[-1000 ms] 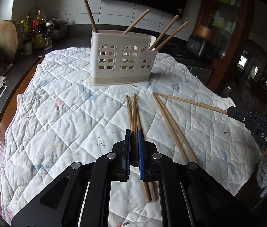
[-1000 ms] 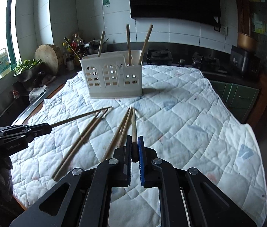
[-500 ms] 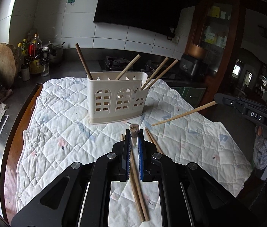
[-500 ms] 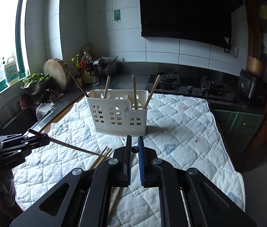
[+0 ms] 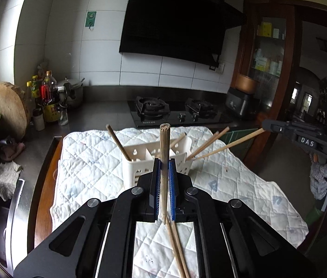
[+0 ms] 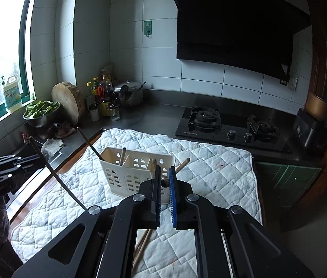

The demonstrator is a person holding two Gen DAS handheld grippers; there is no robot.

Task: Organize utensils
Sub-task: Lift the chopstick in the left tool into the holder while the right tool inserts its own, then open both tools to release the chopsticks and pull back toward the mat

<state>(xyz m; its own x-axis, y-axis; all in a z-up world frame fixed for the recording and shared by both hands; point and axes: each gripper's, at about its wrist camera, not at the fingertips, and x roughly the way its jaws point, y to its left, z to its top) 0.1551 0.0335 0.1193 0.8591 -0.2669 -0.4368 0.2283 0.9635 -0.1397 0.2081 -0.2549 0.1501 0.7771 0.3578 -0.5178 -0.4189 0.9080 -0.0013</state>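
Observation:
A white slotted utensil holder (image 5: 133,164) (image 6: 126,176) stands on a quilted white cloth (image 5: 87,162) (image 6: 212,173) with several wooden chopsticks leaning in it. My left gripper (image 5: 164,162) is shut on one chopstick (image 5: 164,143), which sticks up between the pads, above and in front of the holder. My right gripper (image 6: 164,171) is shut on another chopstick (image 6: 165,182), seen end-on. In the left wrist view the right gripper (image 5: 266,125) holds its chopstick (image 5: 228,146) slanting down toward the holder. The right wrist view shows the left gripper (image 6: 35,158) at the left. Two loose chopsticks (image 5: 177,250) (image 6: 142,241) lie on the cloth below.
A black gas hob (image 5: 175,113) sits behind the cloth. Bottles (image 5: 47,102), a pot (image 6: 130,92), a round wooden board (image 5: 6,108) and a bowl of greens (image 6: 42,113) crowd the back left. A sink edge (image 5: 13,208) lies left. A gloved hand (image 5: 323,178) is at the right.
Both grippers have risen from the cloth, each lifting one chopstick. The holder now sits lower in both views, seen from above. The left chopstick has tilted upright.

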